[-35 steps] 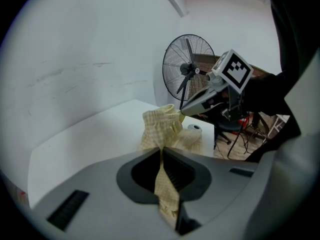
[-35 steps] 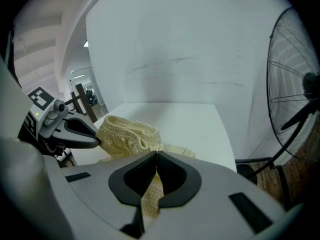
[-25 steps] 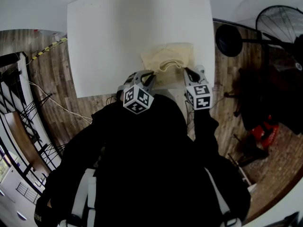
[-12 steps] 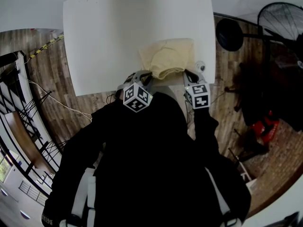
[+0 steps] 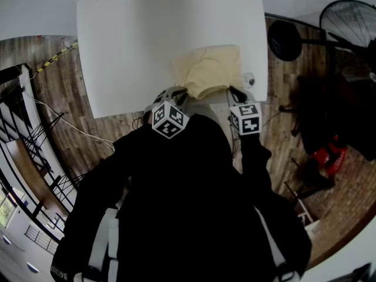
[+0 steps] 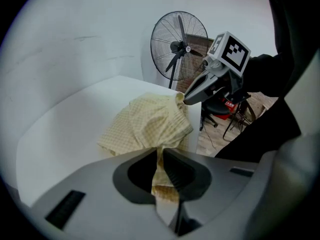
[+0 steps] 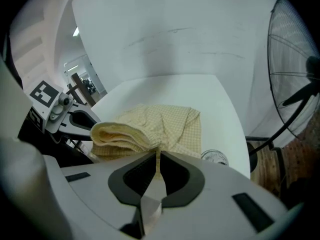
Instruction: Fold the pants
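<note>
Left tongs [image 6: 160,154] and right tongs [image 7: 157,155] each pinch yellow pants [image 5: 212,70] on white table [image 5: 147,40].

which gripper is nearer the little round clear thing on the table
Right. The right gripper sits just beside the round clear thing; the left gripper is across the pants from it.

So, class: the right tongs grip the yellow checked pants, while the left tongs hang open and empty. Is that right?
No. The left tongs are shut on the pants too; the left gripper view shows cloth pinched between the jaws. The right tongs do grip the pants.
</note>
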### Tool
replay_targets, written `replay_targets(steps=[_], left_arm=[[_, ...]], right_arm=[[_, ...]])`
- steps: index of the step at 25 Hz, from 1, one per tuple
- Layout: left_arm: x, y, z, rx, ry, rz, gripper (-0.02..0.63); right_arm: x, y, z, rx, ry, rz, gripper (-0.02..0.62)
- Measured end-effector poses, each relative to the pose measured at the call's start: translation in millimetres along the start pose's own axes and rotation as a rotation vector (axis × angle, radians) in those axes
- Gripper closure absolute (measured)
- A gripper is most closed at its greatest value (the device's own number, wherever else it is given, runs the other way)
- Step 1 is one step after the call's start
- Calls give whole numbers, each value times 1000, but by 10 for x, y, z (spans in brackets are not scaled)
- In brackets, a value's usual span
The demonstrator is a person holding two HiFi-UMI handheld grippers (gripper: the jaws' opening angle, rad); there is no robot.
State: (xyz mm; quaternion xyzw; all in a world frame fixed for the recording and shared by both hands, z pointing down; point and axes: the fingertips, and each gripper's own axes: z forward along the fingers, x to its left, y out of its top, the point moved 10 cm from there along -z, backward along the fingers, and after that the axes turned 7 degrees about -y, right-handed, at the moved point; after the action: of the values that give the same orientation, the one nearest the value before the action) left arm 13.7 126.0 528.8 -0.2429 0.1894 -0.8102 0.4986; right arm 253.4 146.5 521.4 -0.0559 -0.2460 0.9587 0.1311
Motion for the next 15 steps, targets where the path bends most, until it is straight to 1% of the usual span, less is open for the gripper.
replay_targets(steps=[2,7,10,15], left_arm=[[6,16,-41,-13,-7,-28,581],[-6,49,-148,-26,-2,-51,580],[-19,69,-242,-39,3,-56,580],[15,155,-429,-91,29,-82,580]], right_arm=[[17,18,-43,-5,2,8,586],[57,91,-226,-29,-21,3,586],[76,143,-338,-60,-37,-1,586],[105,333,-434,-130,-22,14,586]])
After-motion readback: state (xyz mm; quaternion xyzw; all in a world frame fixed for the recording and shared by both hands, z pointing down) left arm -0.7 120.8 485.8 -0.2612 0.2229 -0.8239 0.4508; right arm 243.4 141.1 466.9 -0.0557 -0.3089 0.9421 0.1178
